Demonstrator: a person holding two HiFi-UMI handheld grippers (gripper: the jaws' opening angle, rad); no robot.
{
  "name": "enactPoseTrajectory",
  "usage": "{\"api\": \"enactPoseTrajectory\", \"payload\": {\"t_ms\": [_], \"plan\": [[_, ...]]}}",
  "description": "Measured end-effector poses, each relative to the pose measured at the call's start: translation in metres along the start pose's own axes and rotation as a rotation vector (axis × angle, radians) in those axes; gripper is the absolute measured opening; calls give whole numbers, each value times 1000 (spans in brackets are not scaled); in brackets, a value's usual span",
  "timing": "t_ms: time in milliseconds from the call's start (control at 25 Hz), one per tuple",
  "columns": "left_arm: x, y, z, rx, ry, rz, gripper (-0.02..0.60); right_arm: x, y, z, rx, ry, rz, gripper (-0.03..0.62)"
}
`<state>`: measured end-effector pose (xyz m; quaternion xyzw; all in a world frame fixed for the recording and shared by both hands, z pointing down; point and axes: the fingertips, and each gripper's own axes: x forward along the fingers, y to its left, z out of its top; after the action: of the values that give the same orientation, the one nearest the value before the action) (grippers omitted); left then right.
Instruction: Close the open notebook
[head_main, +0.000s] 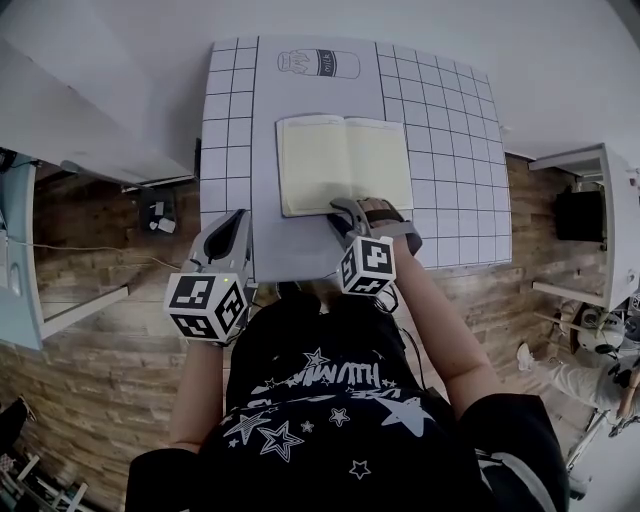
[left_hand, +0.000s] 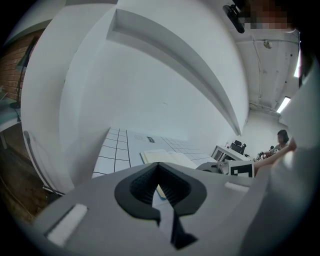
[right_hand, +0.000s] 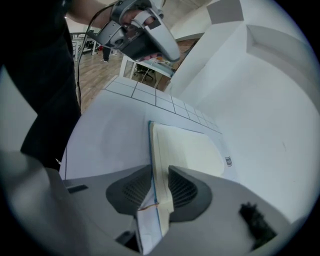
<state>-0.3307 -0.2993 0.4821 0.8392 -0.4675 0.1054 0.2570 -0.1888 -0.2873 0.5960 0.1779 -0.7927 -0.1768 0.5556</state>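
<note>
The open notebook (head_main: 345, 165) lies flat with cream pages up on the white table (head_main: 230, 150); it also shows in the left gripper view (left_hand: 167, 157). My right gripper (head_main: 352, 212) sits at the near edge of the right-hand page, pointing steeply down. In the right gripper view the notebook (right_hand: 185, 145) runs edge-on between the pads of that gripper (right_hand: 159, 182), blue cover against one pad and pages against the other. My left gripper (head_main: 235, 228) hovers over the table's near left edge, away from the notebook, with its tips together (left_hand: 158, 165) and nothing in them.
A grid is printed on both sides of the table top, and a milk bottle drawing (head_main: 318, 64) lies beyond the notebook. White desks (head_main: 590, 230) stand either side over the wooden floor. A person (head_main: 600, 370) is at the far right.
</note>
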Motion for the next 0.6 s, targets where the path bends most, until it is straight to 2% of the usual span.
{"api": "enactPoseTrajectory", "payload": {"t_ms": [200, 440, 600], "plan": [[1, -3, -3, 2, 9, -1, 9, 1, 5, 0, 22, -16, 18, 61], [0, -9, -3, 9, 4, 36, 9, 2, 5, 2, 115, -27, 101, 37], [-3, -20, -2, 19, -6, 63, 9, -5, 2, 3, 133, -54, 101, 27]]}}
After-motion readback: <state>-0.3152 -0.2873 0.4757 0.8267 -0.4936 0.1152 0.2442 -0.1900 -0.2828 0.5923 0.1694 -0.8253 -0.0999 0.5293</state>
